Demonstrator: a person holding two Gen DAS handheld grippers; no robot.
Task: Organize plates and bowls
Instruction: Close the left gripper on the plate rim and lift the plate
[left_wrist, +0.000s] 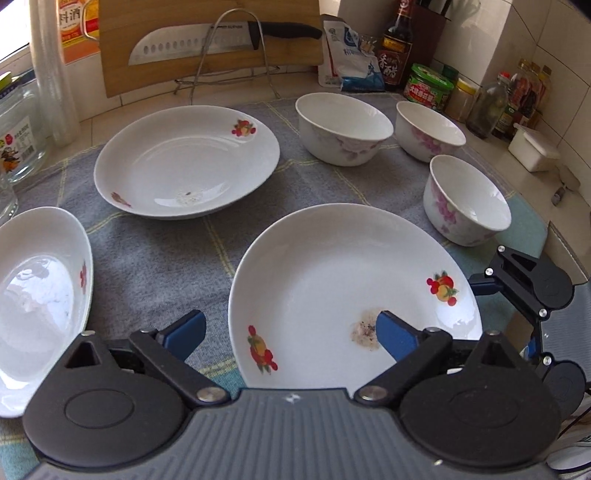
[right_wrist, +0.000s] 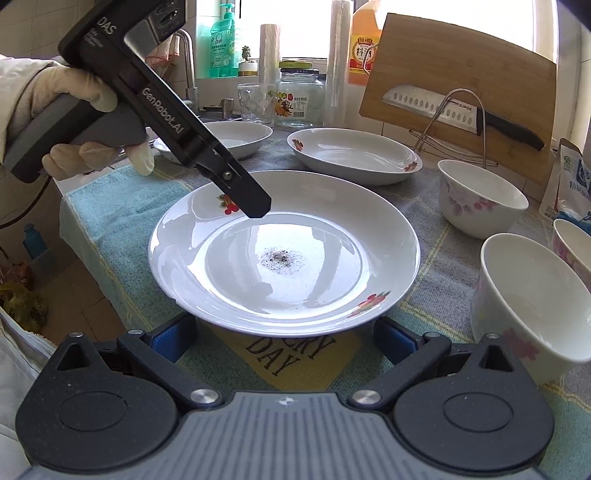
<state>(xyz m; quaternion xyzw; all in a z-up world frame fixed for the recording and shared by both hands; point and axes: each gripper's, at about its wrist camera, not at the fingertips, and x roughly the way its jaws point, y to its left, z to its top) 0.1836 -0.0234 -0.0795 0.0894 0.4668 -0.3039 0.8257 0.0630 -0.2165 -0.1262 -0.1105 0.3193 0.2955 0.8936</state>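
Three white fruit-print plates lie on a grey-blue cloth (left_wrist: 155, 254): a near plate (left_wrist: 332, 280) with a crumb stain, a far plate (left_wrist: 184, 158), and one at the left edge (left_wrist: 37, 295). Three white floral bowls (left_wrist: 343, 125) (left_wrist: 428, 129) (left_wrist: 465, 199) stand to the right. My left gripper (left_wrist: 291, 328) is open, its jaws astride the near plate's near rim. My right gripper (right_wrist: 284, 341) is open just short of the same plate (right_wrist: 314, 258), at its opposite edge. The left gripper's fingers (right_wrist: 255, 206) hang over that plate's rim.
A cutting board (left_wrist: 207, 44) with a knife leans on a wire rack (left_wrist: 236, 55) at the back. Sauce bottles and jars (left_wrist: 428, 86) line the back right wall. A glass jar (left_wrist: 18, 140) stands at the left. A sink tap (right_wrist: 188, 62) shows beyond the plates.
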